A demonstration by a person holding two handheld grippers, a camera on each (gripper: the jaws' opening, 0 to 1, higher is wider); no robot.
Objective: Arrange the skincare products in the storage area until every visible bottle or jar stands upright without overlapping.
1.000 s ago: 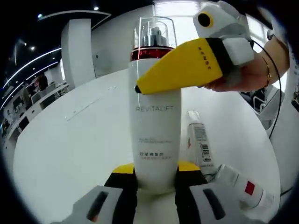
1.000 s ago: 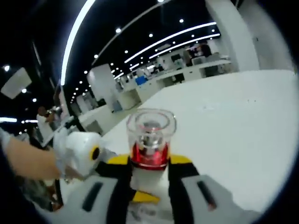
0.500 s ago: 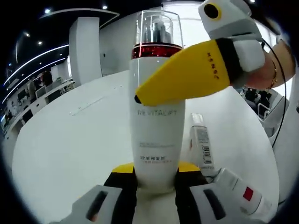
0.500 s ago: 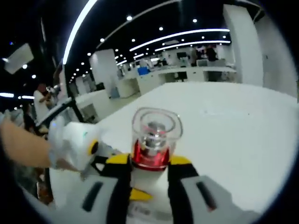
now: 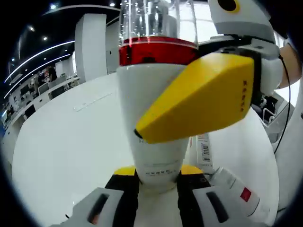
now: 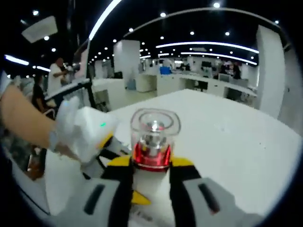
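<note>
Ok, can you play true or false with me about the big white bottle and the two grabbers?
1. The white bottle has a red band under a clear cap. True.
2. Only one gripper holds the bottle. False: the left gripper is shut on its base and the right gripper is shut near its top.
3. The bottle is lying flat on the white table. False: it stands upright between the left gripper's jaws.
4. A small bottle with a barcode is behind the white bottle. True.
5. The grippers have blue tips. False: they are yellow.
</note>
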